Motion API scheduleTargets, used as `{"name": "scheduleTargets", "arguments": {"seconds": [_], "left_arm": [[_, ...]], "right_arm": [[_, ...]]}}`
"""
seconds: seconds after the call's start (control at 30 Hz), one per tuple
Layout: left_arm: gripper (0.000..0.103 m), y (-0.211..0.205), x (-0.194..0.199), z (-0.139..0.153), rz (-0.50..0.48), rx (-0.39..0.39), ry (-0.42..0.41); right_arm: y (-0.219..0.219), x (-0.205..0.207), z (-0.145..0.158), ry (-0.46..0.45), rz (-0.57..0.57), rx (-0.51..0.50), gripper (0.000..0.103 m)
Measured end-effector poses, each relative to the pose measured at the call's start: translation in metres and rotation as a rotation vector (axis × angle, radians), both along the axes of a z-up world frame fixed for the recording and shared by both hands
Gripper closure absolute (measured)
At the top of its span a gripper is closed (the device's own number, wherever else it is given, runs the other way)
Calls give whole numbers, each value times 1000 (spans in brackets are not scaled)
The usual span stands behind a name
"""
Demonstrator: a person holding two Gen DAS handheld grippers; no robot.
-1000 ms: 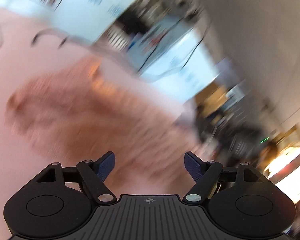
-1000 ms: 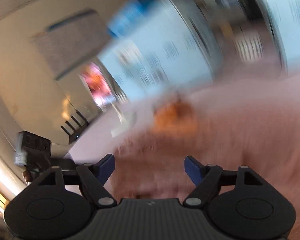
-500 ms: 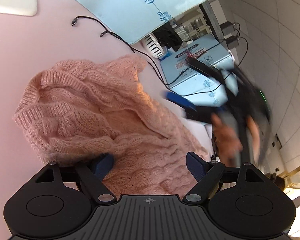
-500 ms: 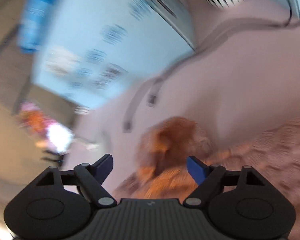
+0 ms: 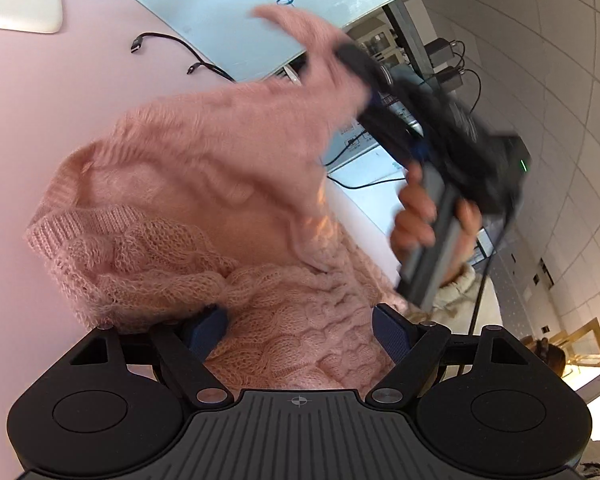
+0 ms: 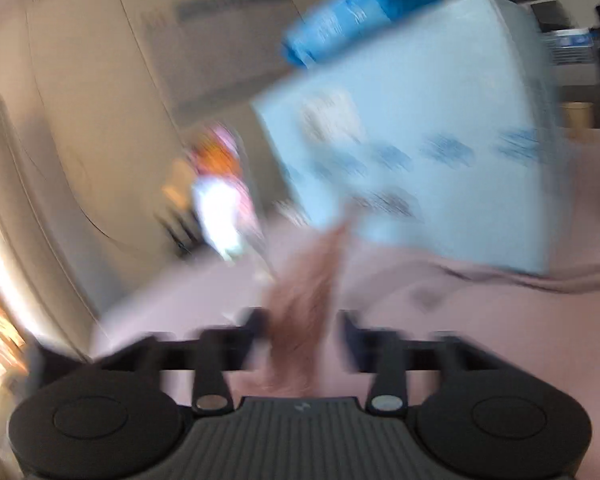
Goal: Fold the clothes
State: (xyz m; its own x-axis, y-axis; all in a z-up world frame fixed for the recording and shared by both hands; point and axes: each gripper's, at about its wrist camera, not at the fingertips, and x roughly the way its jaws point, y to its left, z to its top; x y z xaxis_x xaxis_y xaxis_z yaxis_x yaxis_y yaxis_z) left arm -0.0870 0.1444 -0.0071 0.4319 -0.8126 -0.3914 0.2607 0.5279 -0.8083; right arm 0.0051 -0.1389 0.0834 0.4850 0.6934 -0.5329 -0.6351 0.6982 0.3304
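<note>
Your left gripper fingers wide open, straddling the pink cable-knit sweater heaped on the pink surface; your right gripper fingers opening, lifted sweater fold between them, contact too blurred to tell

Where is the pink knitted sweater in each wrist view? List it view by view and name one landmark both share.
Left wrist: the pink sweater fills the centre, heaped on the pink table, one part lifted toward upper right.
Right wrist: a blurred strip of it hangs between the fingers, bottom centre.
Shared landmark: the light blue box.
</note>
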Motion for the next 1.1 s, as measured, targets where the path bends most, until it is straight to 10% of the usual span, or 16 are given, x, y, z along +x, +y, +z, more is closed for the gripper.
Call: {"name": "scheduleTargets", "arguments": {"seconds": [0.23, 0.43, 0.47, 0.5, 0.53, 0.6, 0.73, 0.83, 0.9, 0.97, 1.1], "left_arm": [[21, -1, 2, 0, -4, -1, -4], [21, 2, 1, 1, -2, -2, -9], [21, 2, 1, 1, -3, -4, -9], [21, 2, 1, 0, -3, -6, -9], [21, 3, 1, 0, -4, -8, -10], [21, 3, 1, 0, -5, -12, -10], [21, 3, 0, -1, -4, -15, -17], [21, 2, -1, -1, -1, -9, -18], [21, 2, -1, -1, 2, -15, -12], [21, 4, 0, -1, 7, -30, -4], [21, 13, -2, 0, 34, -70, 18]], "right_arm": [[-37, 38, -46, 351, -302, 40, 18], [-6, 80, -59, 397, -398, 155, 18], [-4, 83, -60, 399, -404, 156, 35], [1, 88, -62, 405, -410, 149, 79], [7, 96, -66, 424, -395, 125, 93], [17, 101, -64, 407, -378, 104, 94], [16, 68, -2, 74, -257, 221, 93], [5, 4, 46, -224, -70, 193, 86], [-5, -41, 56, -367, 53, 77, 38], [-27, -83, 48, -412, 185, -67, 7], [-84, -120, 20, -248, 225, -118, 8]]}}
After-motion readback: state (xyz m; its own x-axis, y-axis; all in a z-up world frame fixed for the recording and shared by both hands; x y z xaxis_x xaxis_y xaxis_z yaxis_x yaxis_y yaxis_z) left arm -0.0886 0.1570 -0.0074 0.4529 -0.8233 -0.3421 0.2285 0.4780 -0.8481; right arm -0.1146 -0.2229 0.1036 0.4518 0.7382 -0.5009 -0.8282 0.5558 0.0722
